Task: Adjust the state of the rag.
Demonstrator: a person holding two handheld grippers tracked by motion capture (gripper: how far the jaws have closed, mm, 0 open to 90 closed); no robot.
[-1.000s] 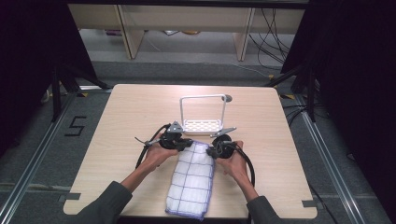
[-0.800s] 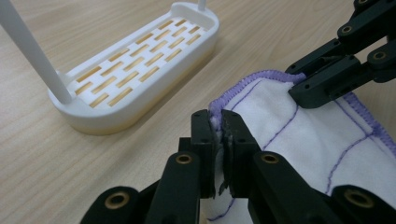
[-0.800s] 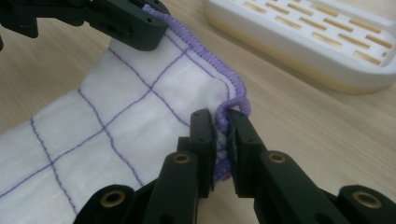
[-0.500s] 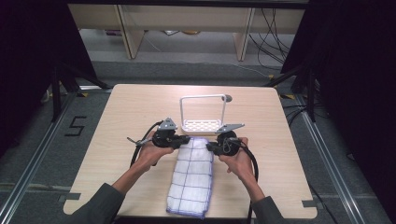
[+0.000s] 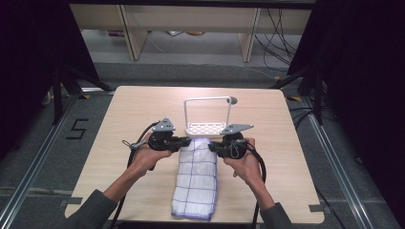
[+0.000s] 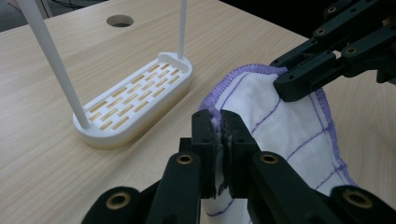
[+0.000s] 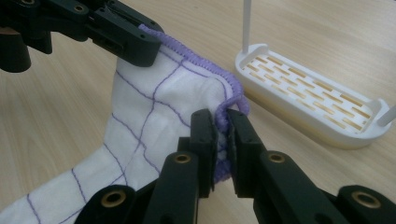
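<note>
Folded cloth (image 5: 198, 176) lay on the bench (image 5: 124, 114), its far end lifted just before the white rack (image 5: 207, 117). Left tongs (image 6: 219, 135) and right tongs (image 7: 223, 135) each pinched a far corner (purple hem). Hanging it, probably the aim, remained undone.

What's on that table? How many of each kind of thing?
Checked cloth: 1
White rack: 1
Hand-held tool: 2, left tool and right tool, each clamped on a far corner of the cloth
Total: 4
</note>
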